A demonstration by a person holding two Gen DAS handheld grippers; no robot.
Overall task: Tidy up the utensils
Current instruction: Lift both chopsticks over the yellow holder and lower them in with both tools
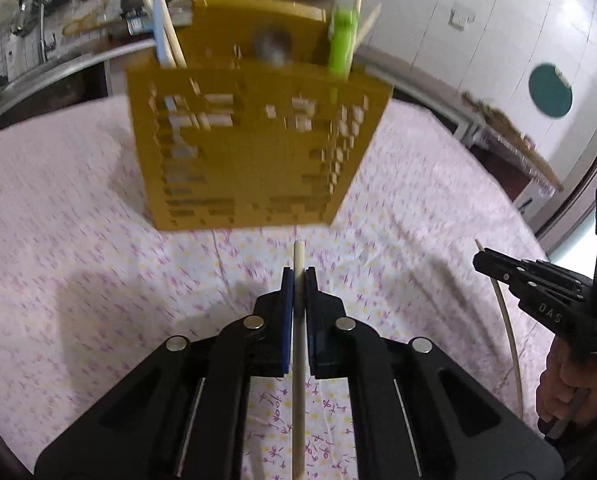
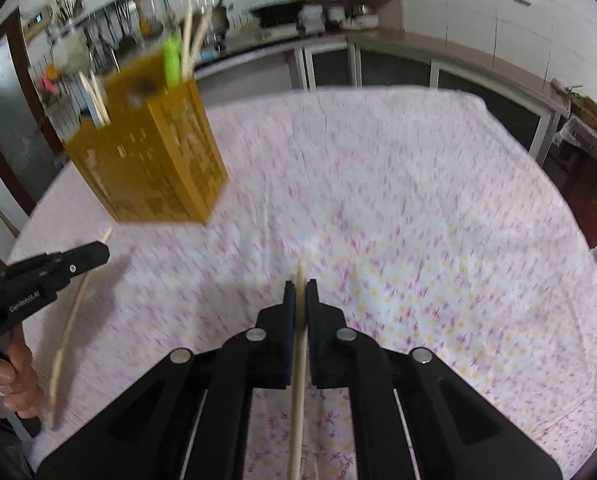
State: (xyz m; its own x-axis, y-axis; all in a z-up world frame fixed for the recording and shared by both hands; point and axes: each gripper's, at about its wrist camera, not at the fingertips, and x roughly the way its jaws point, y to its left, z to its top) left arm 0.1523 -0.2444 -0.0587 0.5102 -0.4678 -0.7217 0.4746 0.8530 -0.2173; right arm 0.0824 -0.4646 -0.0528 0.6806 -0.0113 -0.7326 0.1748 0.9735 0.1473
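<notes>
Your left gripper [image 1: 299, 276] pinches a pale wooden chopstick [image 1: 298, 360] between its blue pads [image 1: 286, 320], the stick running lengthwise through the jaws with its tip just past them. Your right gripper [image 2: 299, 290] likewise clamps a second chopstick [image 2: 298, 380], seen also from the left wrist view at far right [image 1: 512, 344]. Both hang above the floral tablecloth [image 2: 418, 220]. Farther on stands the yellow perforated utensil holder [image 1: 254, 152], upright on the cloth; it holds more chopsticks [image 1: 170, 36] at one corner and a green-handled utensil [image 1: 340, 44] at another. Kitchen counter [image 2: 378, 40] beyond, blurred.
</notes>
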